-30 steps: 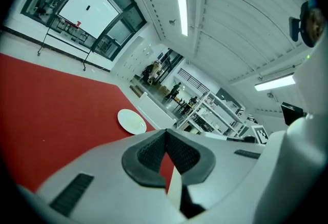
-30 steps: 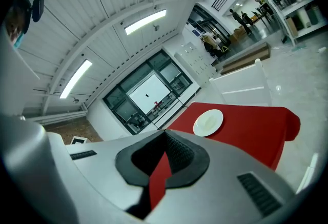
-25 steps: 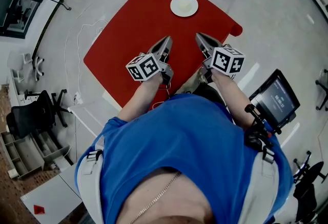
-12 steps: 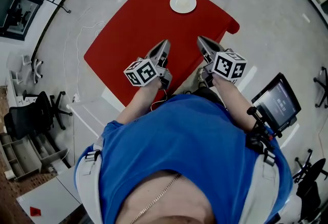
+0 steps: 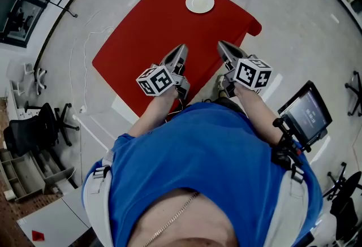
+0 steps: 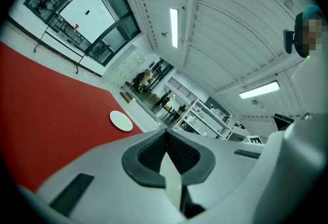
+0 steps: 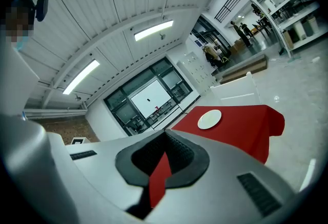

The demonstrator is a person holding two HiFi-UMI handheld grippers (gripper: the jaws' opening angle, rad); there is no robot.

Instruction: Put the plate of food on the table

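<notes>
Resting on red cloth (image 5: 147,31) is a round plate (image 5: 199,2).

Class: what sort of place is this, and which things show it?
Probably a lab or workshop hall: open shelving, an office chair and a monitor stand on a bare, polished floor.

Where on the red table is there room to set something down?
Almost the whole table is bare: everything between the plate by its far edge and the left tongs and right tongs at the near side. Nothing is crowded.
</notes>
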